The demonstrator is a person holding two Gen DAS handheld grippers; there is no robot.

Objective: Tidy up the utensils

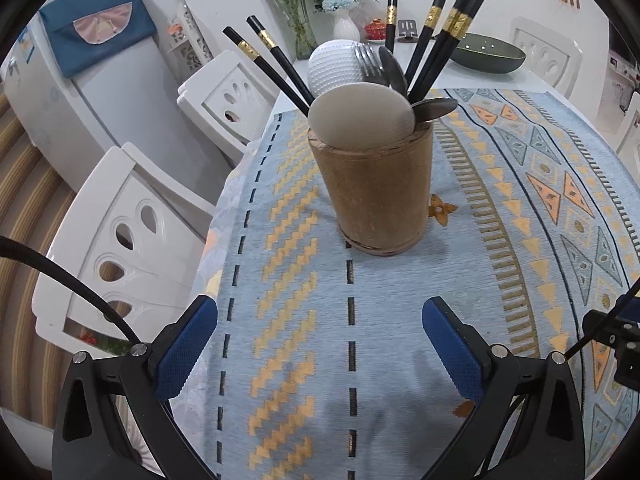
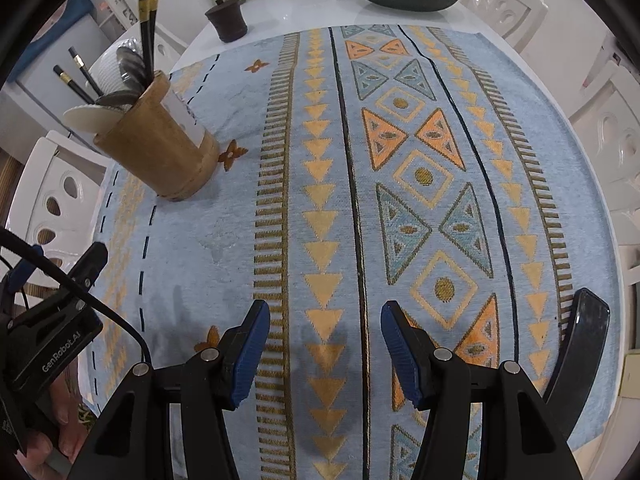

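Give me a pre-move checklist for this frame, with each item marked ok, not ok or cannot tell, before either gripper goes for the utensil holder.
1. Left gripper open and empty: ok; only tablecloth between its pads.
2. Right gripper open and empty: ok.
3. Wooden holder upright on the tablecloth: ok.
4. Utensils inside the holder: ok; chopsticks, fork and spoons stand in it, with a pale round paddle leaning at the rim.
5. Loose utensils still on the cloth: cannot tell; none seen, but a dark curved object lies at the cloth's edge by the right gripper, unidentified.
6. Path from left gripper to holder clear: ok.
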